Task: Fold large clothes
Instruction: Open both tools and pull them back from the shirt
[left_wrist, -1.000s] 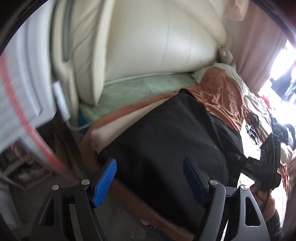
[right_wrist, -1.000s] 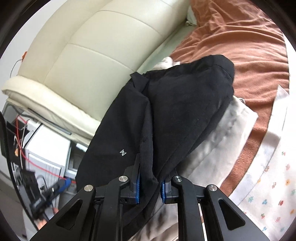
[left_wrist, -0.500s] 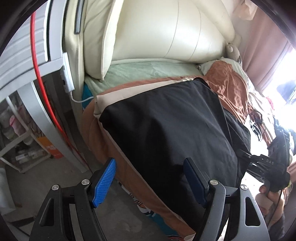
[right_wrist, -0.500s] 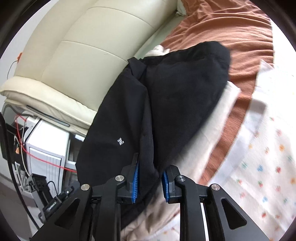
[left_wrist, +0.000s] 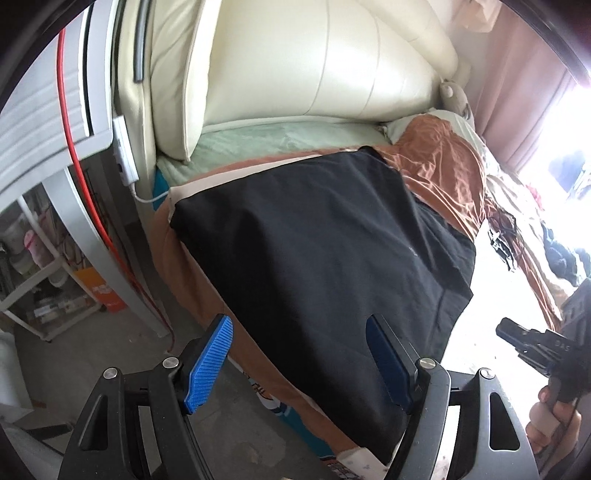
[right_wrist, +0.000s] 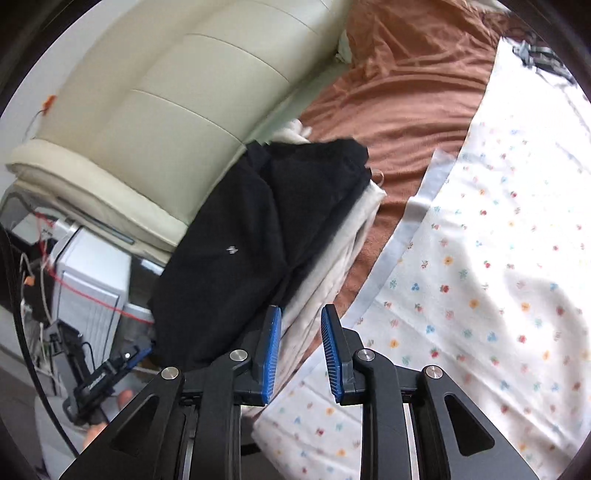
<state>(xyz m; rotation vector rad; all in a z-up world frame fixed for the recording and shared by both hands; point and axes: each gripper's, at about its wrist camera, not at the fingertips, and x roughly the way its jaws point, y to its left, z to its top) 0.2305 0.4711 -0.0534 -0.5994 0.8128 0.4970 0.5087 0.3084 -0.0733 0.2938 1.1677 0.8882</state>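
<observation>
A large black garment (left_wrist: 325, 240) lies folded flat on the near corner of a bed, on top of a cream cloth (right_wrist: 332, 254). My left gripper (left_wrist: 298, 325) hovers open above the garment's near edge with nothing between its blue pads. In the right wrist view the black garment (right_wrist: 240, 240) lies ahead and to the left. My right gripper (right_wrist: 301, 314) is off it, its jaws opening and the gap empty, over the cream cloth's edge. Each gripper shows in the other's view, the right gripper (left_wrist: 532, 343) and the left gripper (right_wrist: 110, 369), both held by hands.
A rust-brown sheet (left_wrist: 443, 162) covers the bed, with a white floral sheet (right_wrist: 480, 258) to the right. Cream cushions (left_wrist: 295, 62) stand behind. A white cabinet (right_wrist: 92, 295) with a red cable (left_wrist: 77, 166) stands beside the bed over grey floor (left_wrist: 129, 343). Dark clothes (left_wrist: 561, 254) lie far right.
My right gripper let go of the black garment's edge and drew back to the right, jaws widening. My left gripper pulled back, so the whole folded garment shows.
</observation>
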